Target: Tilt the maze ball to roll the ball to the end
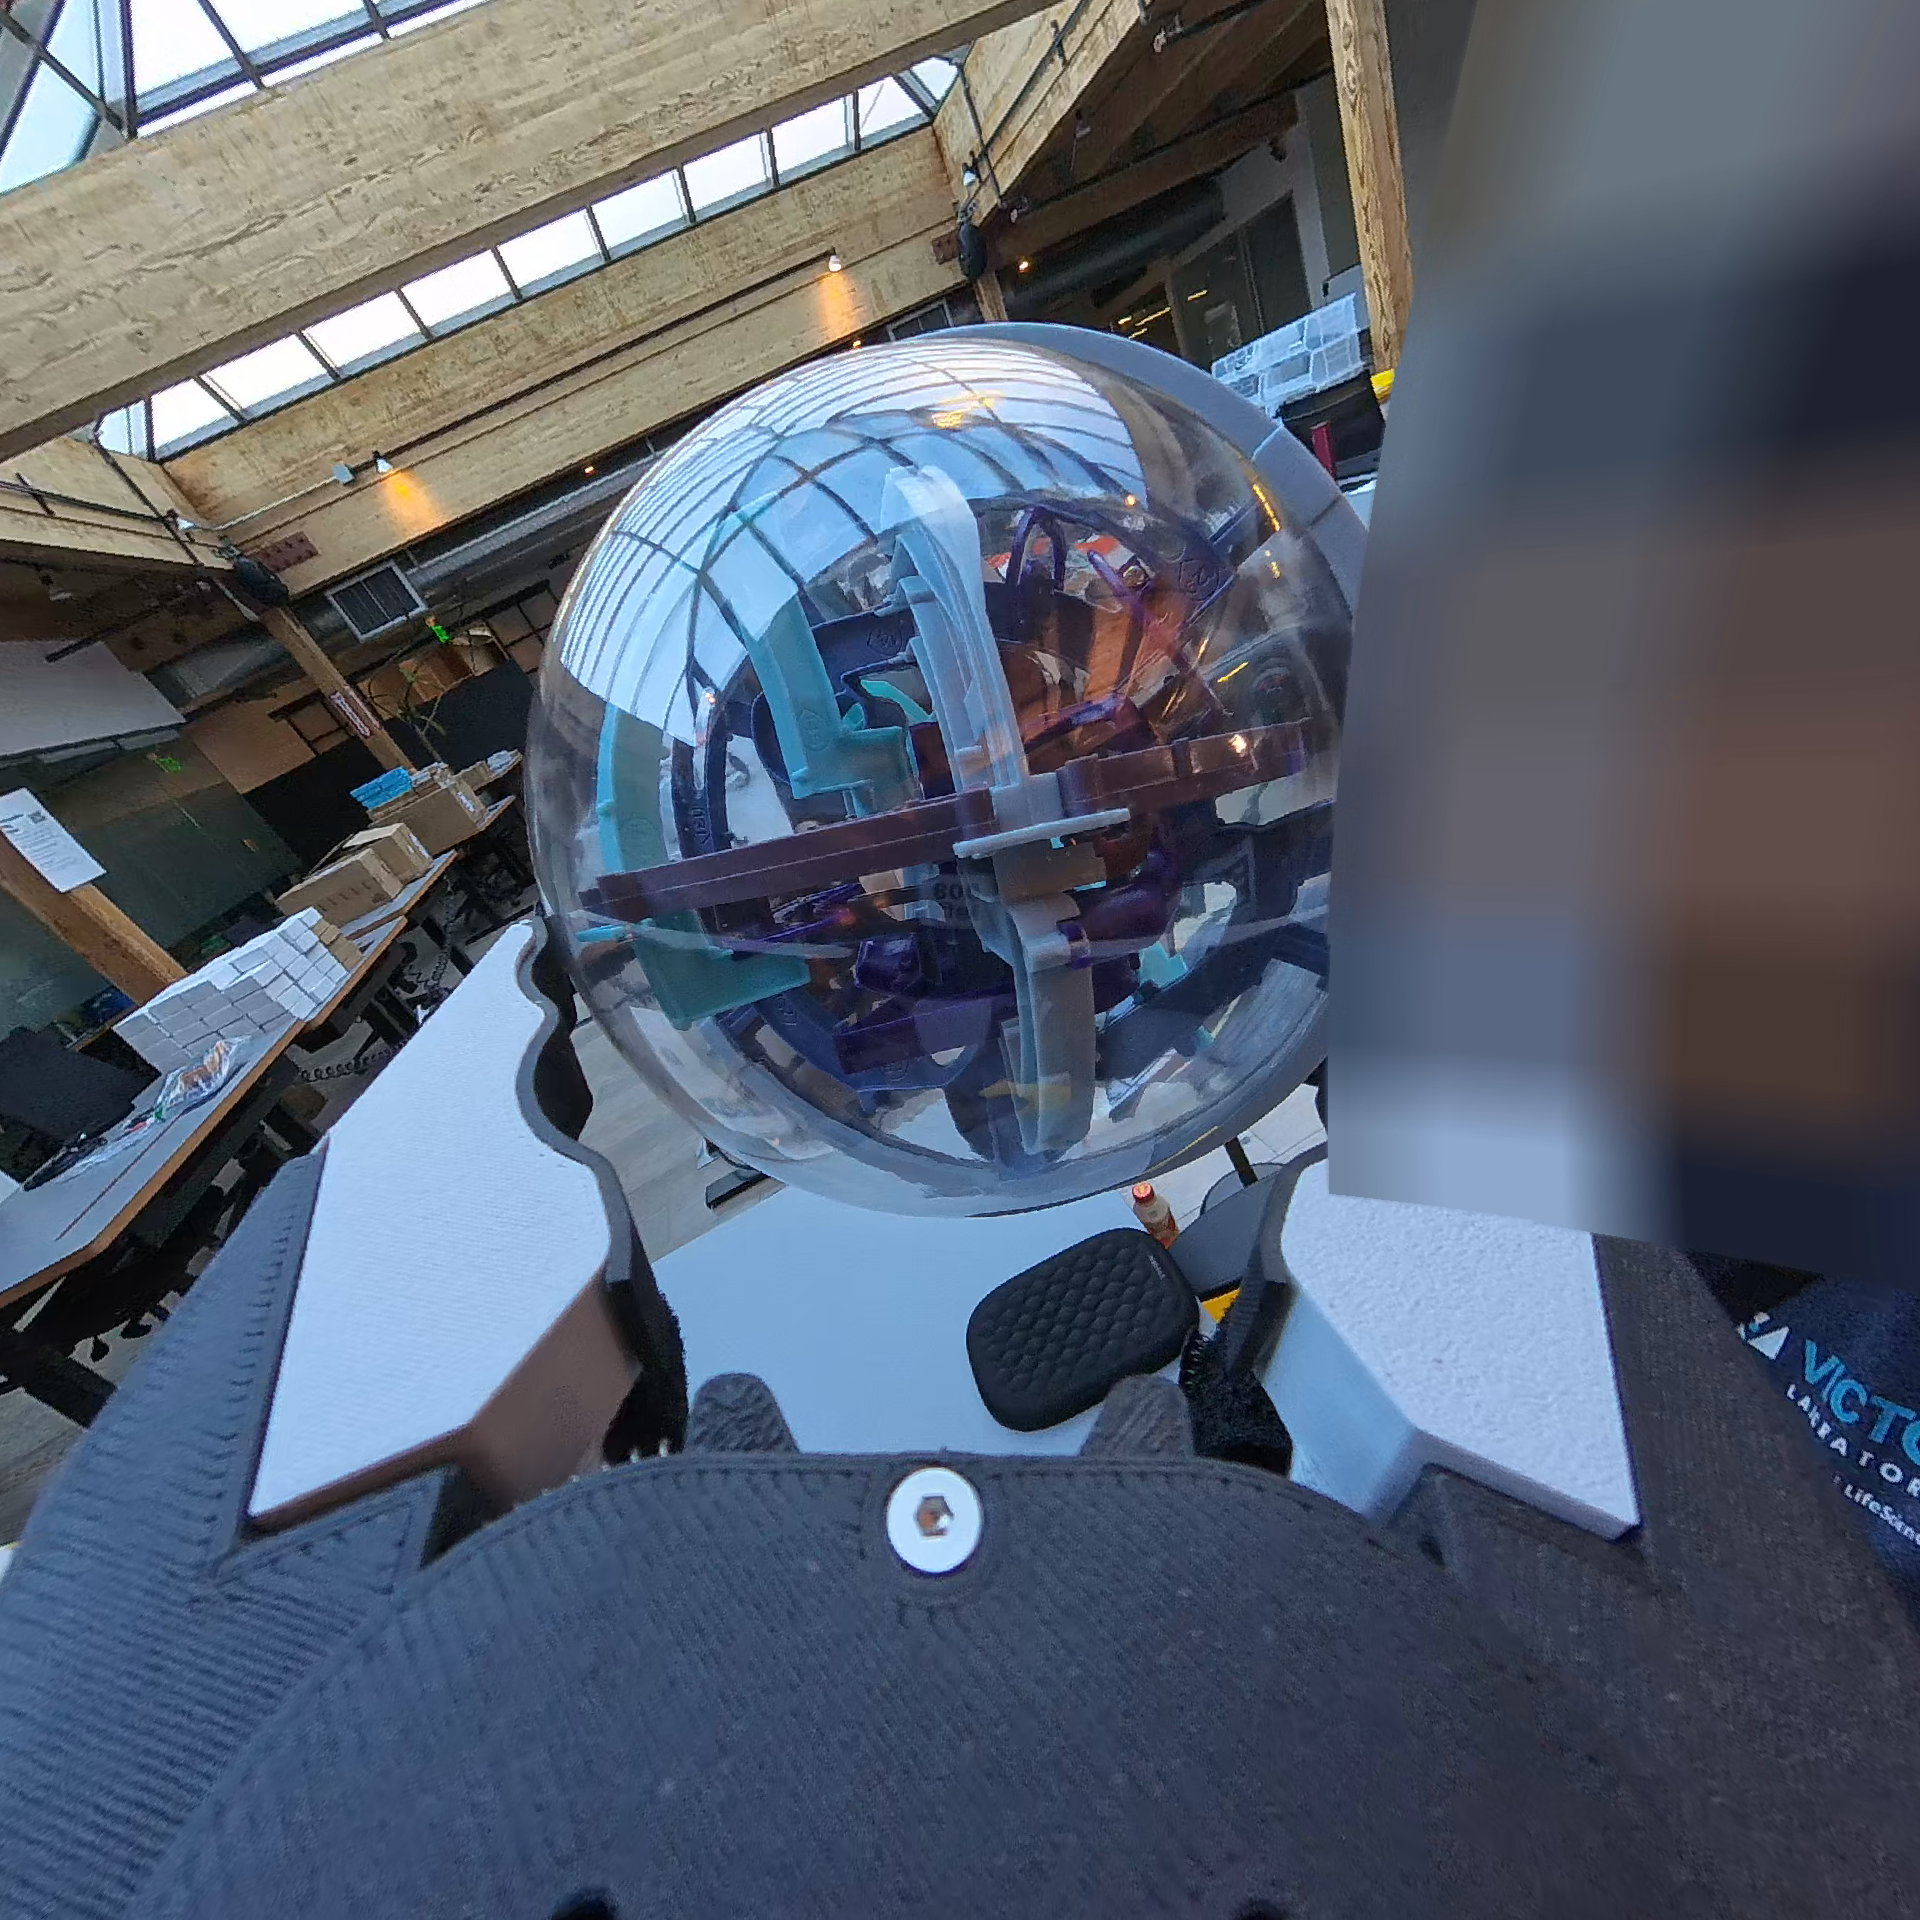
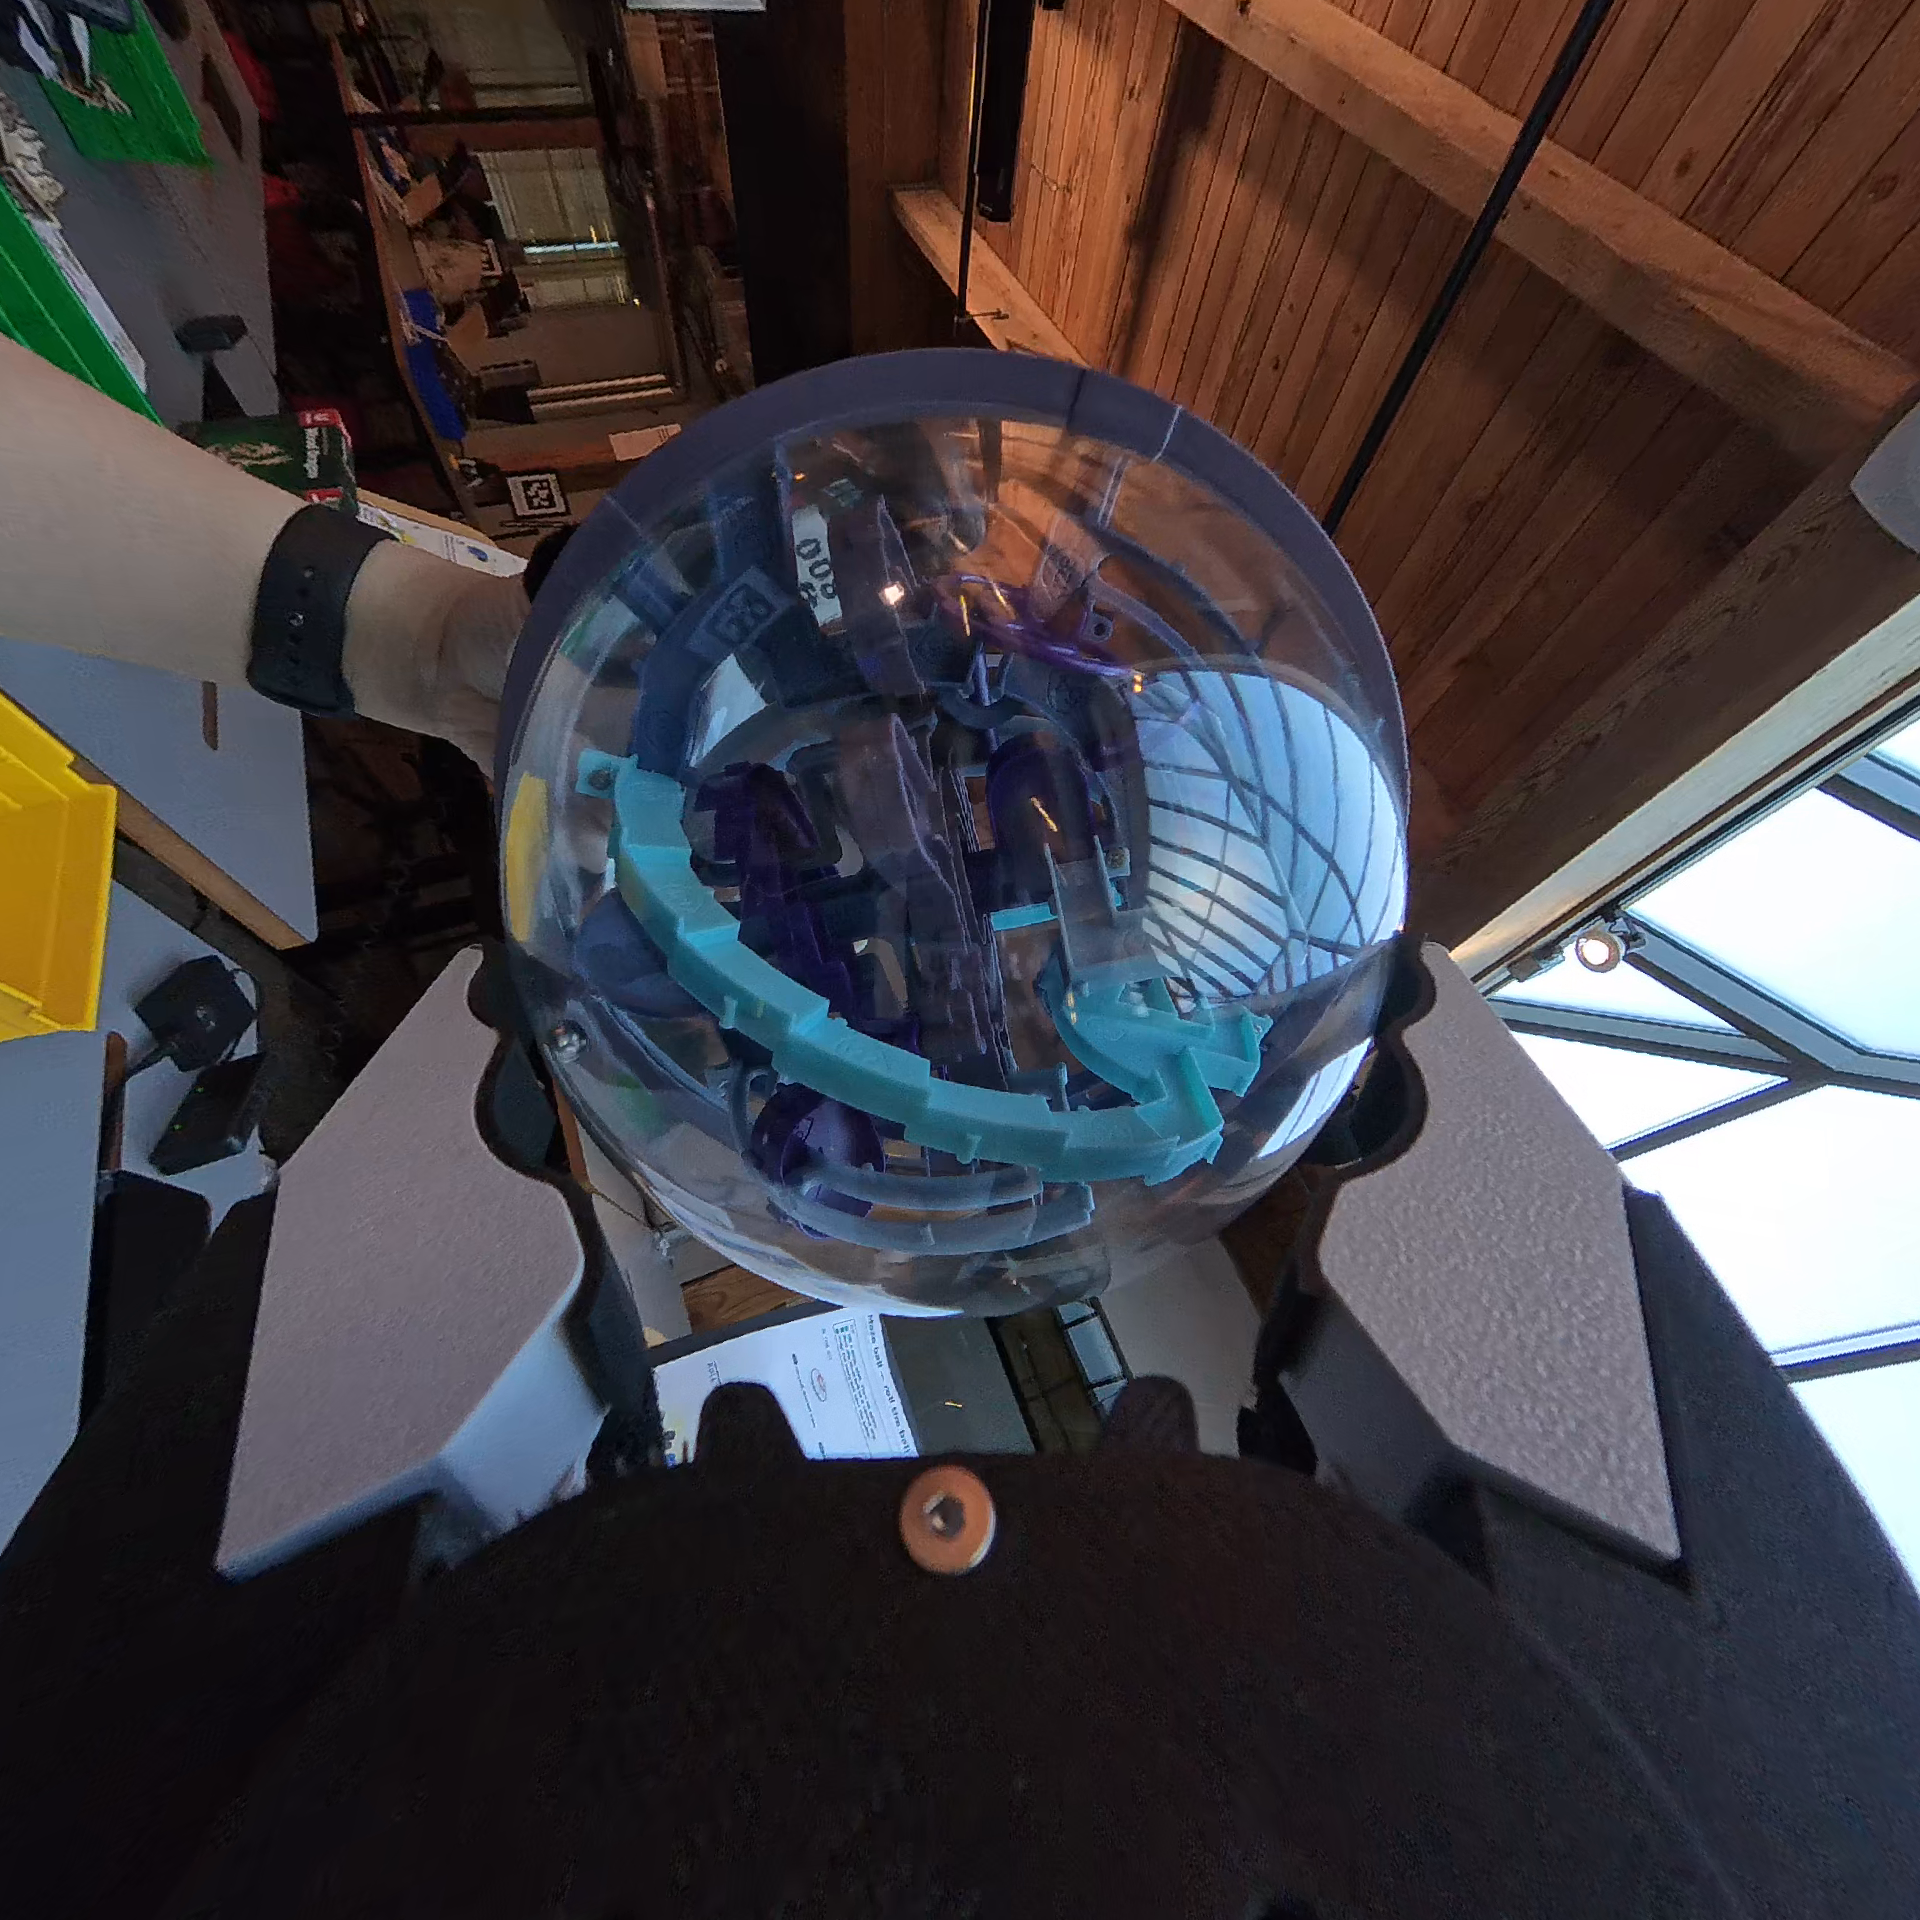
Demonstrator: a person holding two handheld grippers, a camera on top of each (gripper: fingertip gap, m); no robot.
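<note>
The maze ball point(image 1: 935, 769) is a clear sphere with a grey band and teal, purple, grey and brown tracks inside. It is held up in the air. My left gripper point(image 1: 935, 1049) is shut on it from below, its left finger point(image 1: 447, 1195) against the sphere's side; a blurred patch hides the right fingertip. In the right wrist view the maze ball point(image 2: 951, 831) sits between my right gripper's point(image 2: 951, 997) white fingers, both tips pressed on its sides. A small steel ball point(image 2: 566, 1036) lies at the sphere's lower left, beside the teal track point(image 2: 831, 1060).
A white table point(image 1: 831, 1309) below carries a black padded rest point(image 1: 1081, 1325) and a small bottle point(image 1: 1148, 1210). Tables with boxes point(image 1: 353, 883) stand at the left. A person's forearm with a black wristband point(image 2: 301, 613) reaches behind the sphere. A yellow bin point(image 2: 52, 862) is at the left.
</note>
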